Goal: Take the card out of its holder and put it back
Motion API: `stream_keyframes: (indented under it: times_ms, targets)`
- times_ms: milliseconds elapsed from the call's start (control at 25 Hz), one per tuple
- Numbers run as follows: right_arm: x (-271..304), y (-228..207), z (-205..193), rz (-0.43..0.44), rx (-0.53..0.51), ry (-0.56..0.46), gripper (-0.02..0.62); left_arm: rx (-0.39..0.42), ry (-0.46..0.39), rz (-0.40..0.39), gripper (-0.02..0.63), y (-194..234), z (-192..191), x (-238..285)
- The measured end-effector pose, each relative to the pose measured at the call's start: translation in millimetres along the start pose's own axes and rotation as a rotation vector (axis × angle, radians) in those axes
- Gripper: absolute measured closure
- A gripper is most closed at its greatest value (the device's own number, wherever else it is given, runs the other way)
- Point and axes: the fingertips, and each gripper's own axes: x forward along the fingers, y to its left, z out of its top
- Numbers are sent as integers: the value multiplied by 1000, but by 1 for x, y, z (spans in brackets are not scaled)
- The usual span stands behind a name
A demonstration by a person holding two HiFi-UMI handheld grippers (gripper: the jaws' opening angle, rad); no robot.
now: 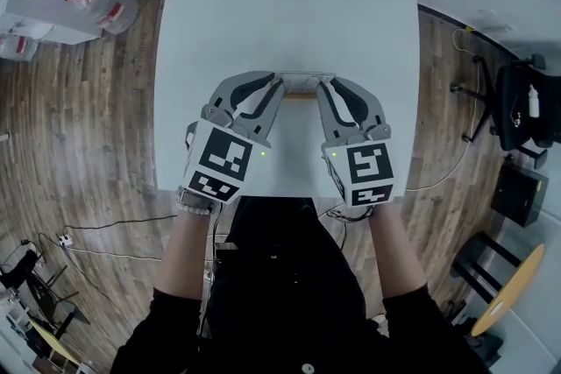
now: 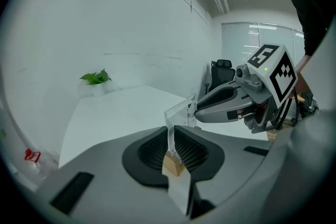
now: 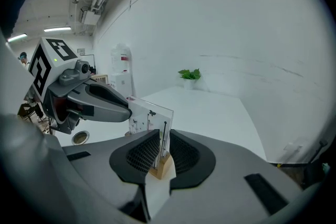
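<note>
On card (image 3: 149,114): L+R hand-held grippers (image 2: 171,136) (image 3: 160,140), clamped.

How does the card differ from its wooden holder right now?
The card is a thin, pale sheet with small dark prints; the wooden holder is a tan block. The card stands tall and upright; the wooden holder sits low under it. Shared: both sit between the left tongs and the right tongs, which are shut on the card's two ends.
</note>
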Motion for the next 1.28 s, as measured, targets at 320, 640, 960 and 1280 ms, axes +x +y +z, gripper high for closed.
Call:
stream_keyframes:
  times_ms: [320, 640, 960, 1280]
  targets:
    - [3, -1, 0, -19, 30, -14, 506, -41, -28, 14, 561, 3, 1, 1]
    - [-1, -2, 4, -31, 57, -36, 499, -60, -38, 22, 558, 2, 2, -1]
    - [-17, -9, 11, -81, 26, -59, 493, -62, -60, 53, 545, 5, 10, -19]
    - [-55, -9, 42, -116, -22, -137, 545, 12, -138, 105, 573, 1, 51, -54]
